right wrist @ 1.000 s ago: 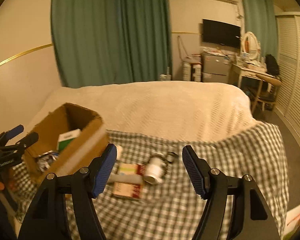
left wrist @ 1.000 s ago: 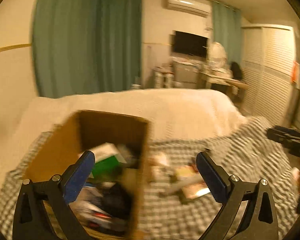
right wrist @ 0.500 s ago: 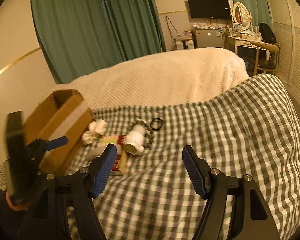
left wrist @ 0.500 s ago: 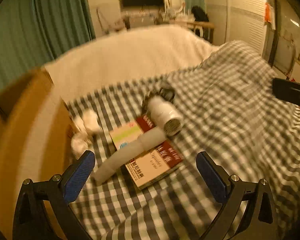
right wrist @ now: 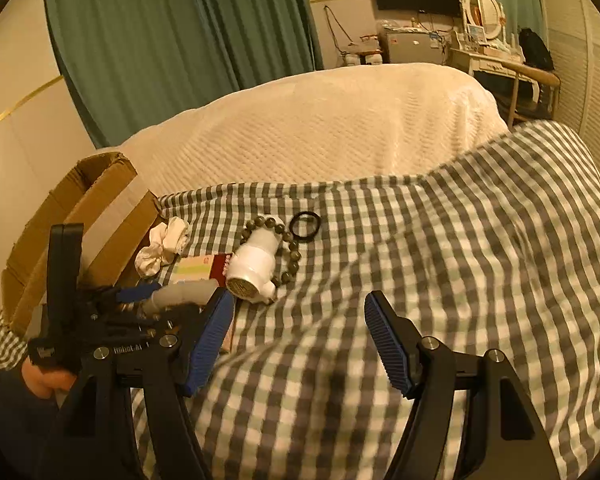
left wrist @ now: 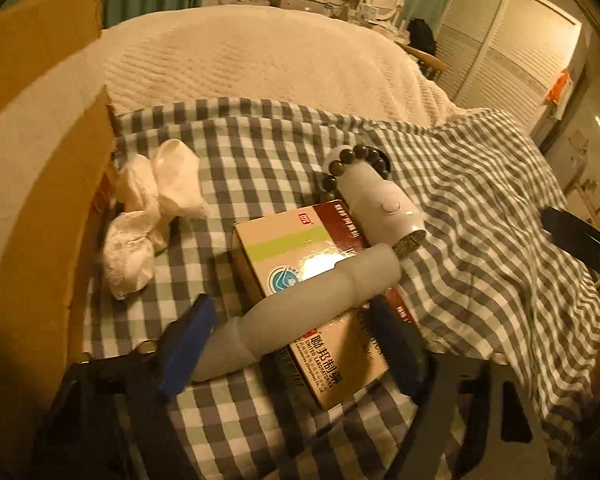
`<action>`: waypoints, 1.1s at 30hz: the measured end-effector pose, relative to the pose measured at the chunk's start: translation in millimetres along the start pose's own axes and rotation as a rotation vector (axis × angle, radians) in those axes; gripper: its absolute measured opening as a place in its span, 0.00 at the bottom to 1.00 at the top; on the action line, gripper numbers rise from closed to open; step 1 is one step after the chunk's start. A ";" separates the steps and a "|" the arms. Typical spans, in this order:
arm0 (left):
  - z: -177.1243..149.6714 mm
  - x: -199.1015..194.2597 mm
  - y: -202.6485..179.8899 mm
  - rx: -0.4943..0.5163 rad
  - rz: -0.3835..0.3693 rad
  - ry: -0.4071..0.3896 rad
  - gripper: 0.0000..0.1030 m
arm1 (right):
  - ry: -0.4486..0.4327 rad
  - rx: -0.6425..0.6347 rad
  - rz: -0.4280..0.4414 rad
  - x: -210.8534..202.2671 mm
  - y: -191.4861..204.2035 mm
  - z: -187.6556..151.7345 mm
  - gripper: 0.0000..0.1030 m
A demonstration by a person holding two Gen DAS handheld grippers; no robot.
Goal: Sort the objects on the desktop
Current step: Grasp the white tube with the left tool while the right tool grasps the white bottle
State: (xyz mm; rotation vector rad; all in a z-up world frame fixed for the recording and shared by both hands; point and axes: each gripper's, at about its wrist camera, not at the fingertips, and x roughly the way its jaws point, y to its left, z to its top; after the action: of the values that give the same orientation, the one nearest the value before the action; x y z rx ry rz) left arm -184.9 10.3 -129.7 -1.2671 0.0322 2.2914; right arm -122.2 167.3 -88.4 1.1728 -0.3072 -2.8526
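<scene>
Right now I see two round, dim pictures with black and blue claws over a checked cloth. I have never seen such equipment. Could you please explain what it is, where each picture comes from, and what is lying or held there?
There is no robot. A person carries a two-finger gripper in each hand, each with a fisheye camera looking along its fingers.

In the left wrist picture the left gripper is closing around a translucent tube that lies across a medicine box; whether the pads already press it is unclear. Nearby lie crumpled tissues, a white bottle inside a bead bracelet, and a cardboard box.

The right wrist picture shows the right gripper, open and empty, above the checked cloth, and a black ring.
</scene>
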 end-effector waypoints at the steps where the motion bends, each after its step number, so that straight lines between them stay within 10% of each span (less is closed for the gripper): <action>1: 0.0 -3.0 2.2 -0.007 -0.018 -0.006 0.56 | 0.006 0.001 0.003 6.2 2.8 2.3 0.66; 4: -0.4 -9.6 1.8 0.001 -0.022 -0.029 0.30 | 0.030 0.007 0.021 28.6 13.6 9.4 0.66; 9: -1.8 -20.6 10.6 -0.041 0.018 -0.050 0.14 | 0.069 0.027 -0.024 72.7 32.8 13.9 0.67; 21: -2.0 -17.6 15.0 -0.062 0.035 -0.072 0.14 | 0.161 0.069 -0.037 118.3 28.7 6.1 0.47; 33: -8.5 -41.1 2.9 -0.063 0.036 -0.138 0.12 | 0.166 0.026 -0.031 42.1 28.4 -24.5 0.47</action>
State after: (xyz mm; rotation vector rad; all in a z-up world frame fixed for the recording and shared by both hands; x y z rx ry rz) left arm -161.9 -12.0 -102.4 -1.1446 -0.0661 2.4219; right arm -136.1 130.6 -129.0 1.4196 -0.3227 -2.7611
